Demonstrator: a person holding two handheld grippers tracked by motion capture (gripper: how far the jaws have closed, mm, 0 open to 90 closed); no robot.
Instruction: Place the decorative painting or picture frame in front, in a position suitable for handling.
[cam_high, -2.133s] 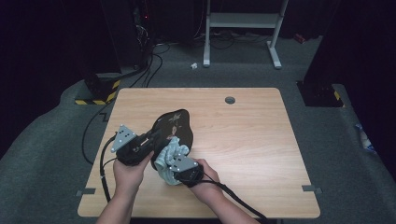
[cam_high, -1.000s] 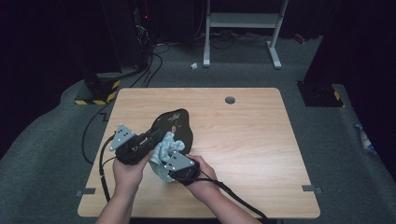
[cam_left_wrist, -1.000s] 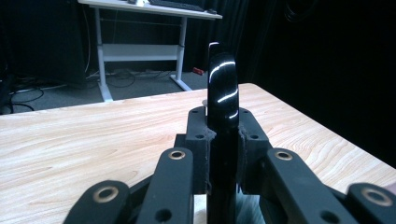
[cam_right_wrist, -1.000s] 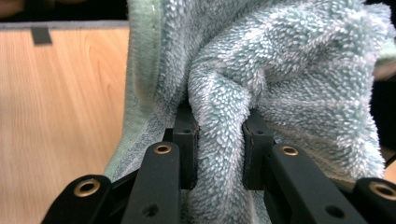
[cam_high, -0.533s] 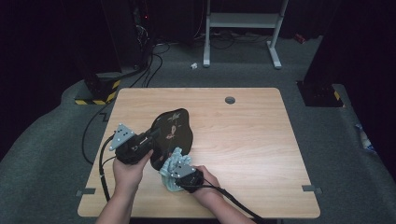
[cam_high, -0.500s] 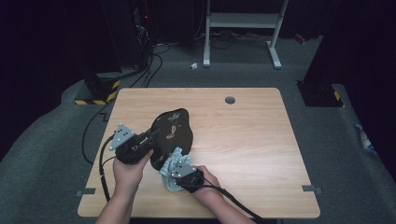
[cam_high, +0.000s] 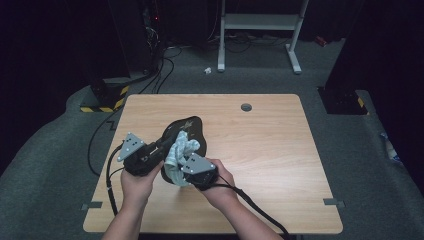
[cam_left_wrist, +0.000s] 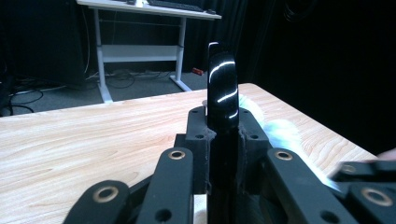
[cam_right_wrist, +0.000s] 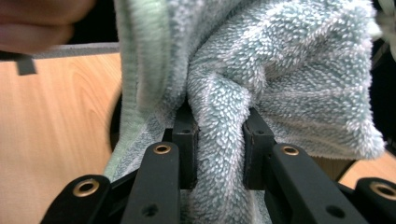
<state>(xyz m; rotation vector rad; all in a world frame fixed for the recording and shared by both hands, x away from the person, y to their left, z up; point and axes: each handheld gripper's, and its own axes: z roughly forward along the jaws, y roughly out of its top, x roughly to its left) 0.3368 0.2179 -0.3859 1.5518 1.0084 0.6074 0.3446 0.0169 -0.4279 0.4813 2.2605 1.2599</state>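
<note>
the right gripper (cam_high: 186, 156) has swung its bunched cloth (cam_high: 179, 152) back up onto the black plate's (cam_high: 189, 131) near edge after dipping toward the person a moment ago, while the left gripper (cam_high: 162, 148) has not budged. that looks like another wiping stroke, so i judge the cleaning is mid-way rather than done.

the left gripper's jaws are clamped on the plate's rim, holding it tilted up off the wooden table (cam_high: 270, 150), near the table's front left. the right gripper's jaws are pinched tight on a fold of the cloth, which touches the plate.

the plate (cam_left_wrist: 221, 88) is glossy and hard, thin at the edge, throwing sharp white highlights, with a wavy, irregular outline. the cloth (cam_right_wrist: 261, 79) is pale green-blue terry, thick, nubby and soft, gathered into deep folds. the tabletop is smooth, light wood grain.
</note>
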